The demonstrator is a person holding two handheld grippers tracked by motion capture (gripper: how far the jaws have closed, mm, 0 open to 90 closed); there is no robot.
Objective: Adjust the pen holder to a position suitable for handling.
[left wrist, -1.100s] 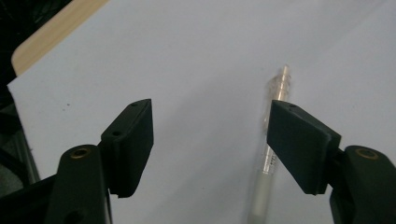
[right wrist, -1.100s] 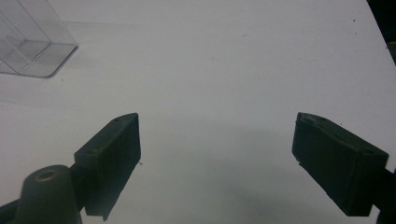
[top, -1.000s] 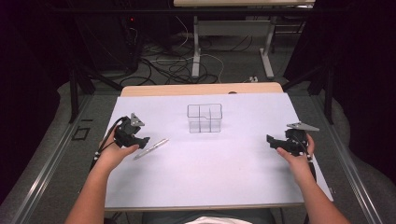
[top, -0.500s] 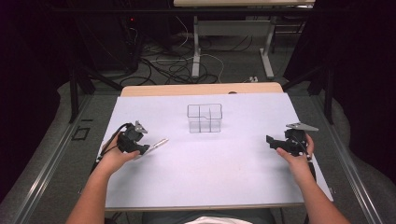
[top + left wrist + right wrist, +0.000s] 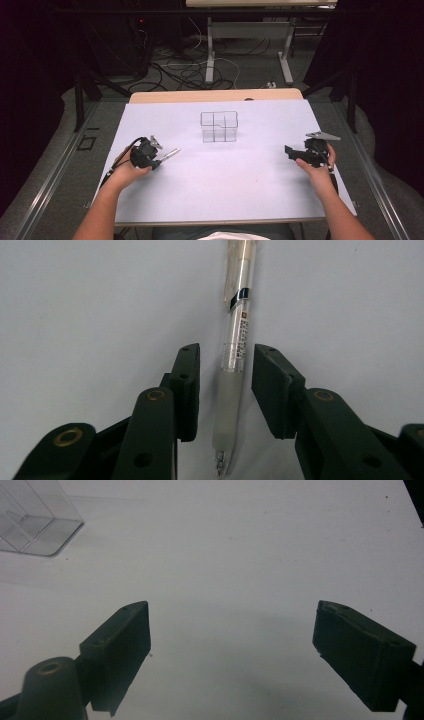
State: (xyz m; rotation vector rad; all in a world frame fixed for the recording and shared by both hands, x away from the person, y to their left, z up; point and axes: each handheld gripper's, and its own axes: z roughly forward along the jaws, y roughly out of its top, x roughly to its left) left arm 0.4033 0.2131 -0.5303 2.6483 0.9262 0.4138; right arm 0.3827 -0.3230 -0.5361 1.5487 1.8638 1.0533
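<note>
We have the left tool [image 5: 223,390] set astride the clear plastic ballpoint pen [image 5: 234,355], its 2 jaws apart with a gap on either side. To do this well, we judge we should close squarely on the frosted rubber grip, keeping the pen centred. It lies flat on the white tabletop [image 5: 240,180], left of the clear divided box [image 5: 219,126]. Our right tool [image 5: 230,650] rests wide apart, holding nothing.
</note>
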